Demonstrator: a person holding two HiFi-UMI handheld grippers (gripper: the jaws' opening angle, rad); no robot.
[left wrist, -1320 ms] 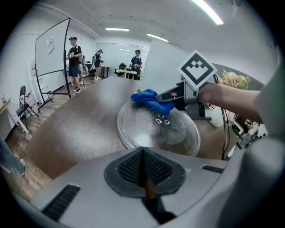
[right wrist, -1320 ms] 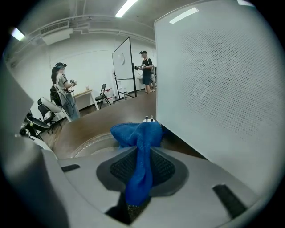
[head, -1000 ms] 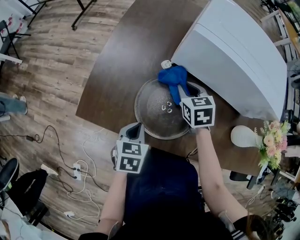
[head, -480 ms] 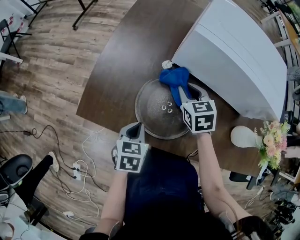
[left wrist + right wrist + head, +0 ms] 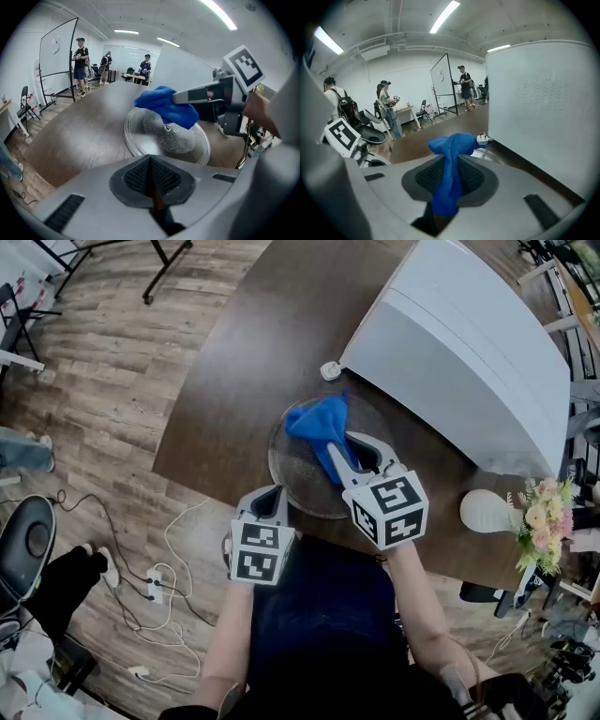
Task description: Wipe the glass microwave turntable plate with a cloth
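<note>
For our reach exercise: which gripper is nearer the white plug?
Right. Right gripper: over the plate, short of the plug. Left gripper: at the plate's near rim, farther away.

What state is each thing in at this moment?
plate: flat on the table.
right hand-held gripper: shut on the cloth.
left hand-held gripper: shut, empty.
cloth: bunched, over the plate.
plug: loose on the table.
</note>
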